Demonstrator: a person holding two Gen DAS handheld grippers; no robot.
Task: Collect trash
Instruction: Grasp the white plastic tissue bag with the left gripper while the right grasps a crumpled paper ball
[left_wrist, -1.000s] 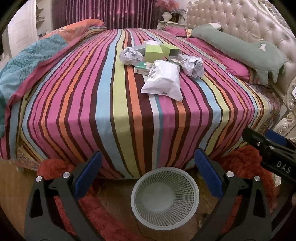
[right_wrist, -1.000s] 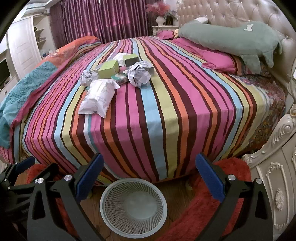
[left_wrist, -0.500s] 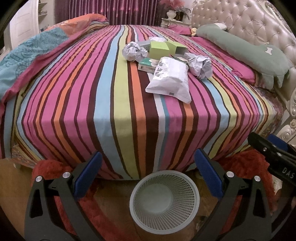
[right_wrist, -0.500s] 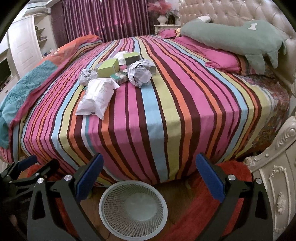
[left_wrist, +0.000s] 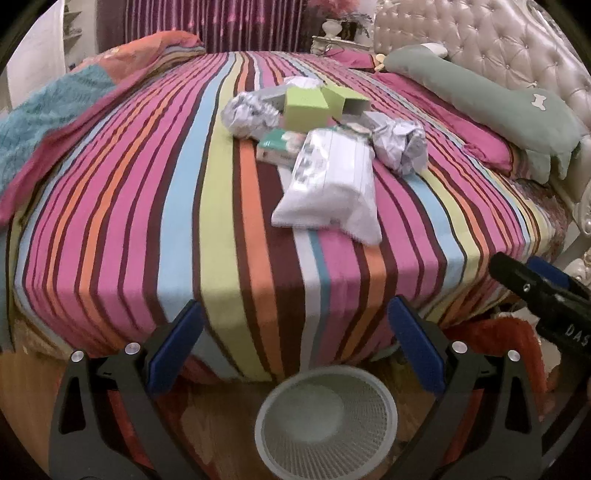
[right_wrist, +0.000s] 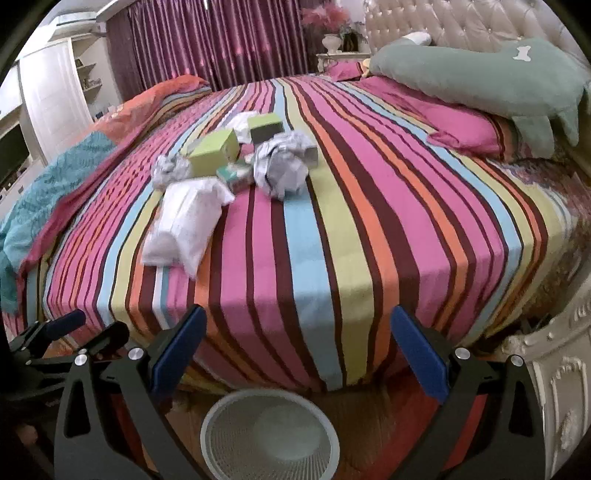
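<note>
Left gripper and right gripper, both spread wide with nothing between the blue pads, held side by side over the foot of a striped bed. The right gripper appears at the right edge of the left view; the left gripper at the lower left of the right view. Trash lies clustered mid-bed: a white bag nearest the foot; behind it a small teal box, two green boxes and two crumpled paper balls, one on either side of the heap. A white mesh bin stands on the floor below the bed's edge, between the fingers in both views. A green pillow rests near the tufted headboard.
</note>
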